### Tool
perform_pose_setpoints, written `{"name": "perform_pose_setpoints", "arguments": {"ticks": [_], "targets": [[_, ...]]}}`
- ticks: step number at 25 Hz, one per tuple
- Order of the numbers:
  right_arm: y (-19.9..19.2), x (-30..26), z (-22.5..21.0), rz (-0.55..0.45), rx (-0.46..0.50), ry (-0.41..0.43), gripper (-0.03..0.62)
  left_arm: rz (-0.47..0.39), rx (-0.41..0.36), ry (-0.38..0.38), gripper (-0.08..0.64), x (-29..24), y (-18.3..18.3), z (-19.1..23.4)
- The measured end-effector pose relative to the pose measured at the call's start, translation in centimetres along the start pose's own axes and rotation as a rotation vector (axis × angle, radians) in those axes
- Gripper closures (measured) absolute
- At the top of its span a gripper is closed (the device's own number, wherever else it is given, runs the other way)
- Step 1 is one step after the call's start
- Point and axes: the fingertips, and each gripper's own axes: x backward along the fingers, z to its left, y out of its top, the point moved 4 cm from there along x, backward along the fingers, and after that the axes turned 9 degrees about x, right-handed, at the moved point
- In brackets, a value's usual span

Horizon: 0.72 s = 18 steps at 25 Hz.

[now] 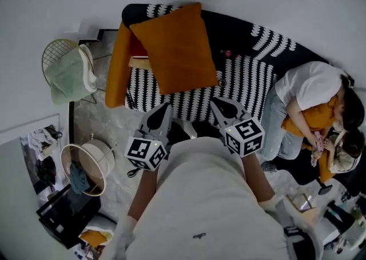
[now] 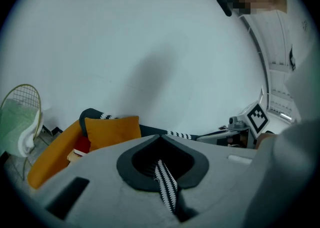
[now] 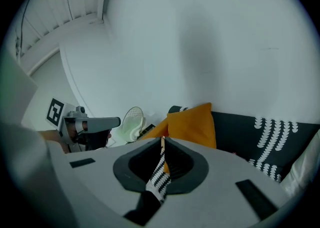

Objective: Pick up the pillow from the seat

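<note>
Jaws of the left gripper [image 1: 165,109] and right gripper [image 1: 217,104] are pressed together, holding nothing, with the square orange fabric pillow [image 1: 174,47] resting on the black-and-white striped seat [image 1: 246,76] ahead of them, well apart.

Sofa [image 1: 246,76]: curved, dark back, black-and-white striped seat.

On it, left to right:
- Long orange cushion [image 1: 118,70] draped over the left end.
- Red-and-tan book-like thing [image 1: 139,62], wedged between that cushion and the pillow; mostly hidden.
- Orange pillow [image 1: 174,47], left half of the seat, leaning on the back.
- Small pink thing [image 1: 227,53] at the foot of the back, just right of the pillow.
- Small dark thing [image 1: 222,83] on the stripes, nearer.
- Person [image 1: 303,99] seated at the right end.
</note>
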Motion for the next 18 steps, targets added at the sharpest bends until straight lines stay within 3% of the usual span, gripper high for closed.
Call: {"name": "perform_pose_setpoints", "arguments": {"ticks": [10, 18], "targets": [[-1.1, -2.9, -4.1, 0.077, 0.014, 0.069, 0.584, 0.031, 0.063, 0.105, 0.549, -2.1, -1.4, 1.5], [-1.0, -6.6, -4.1, 0.151, 0.035, 0.081, 0.569, 0.056, 0.119, 0.147, 0.514, -2.0, -1.5, 5.6]]}}
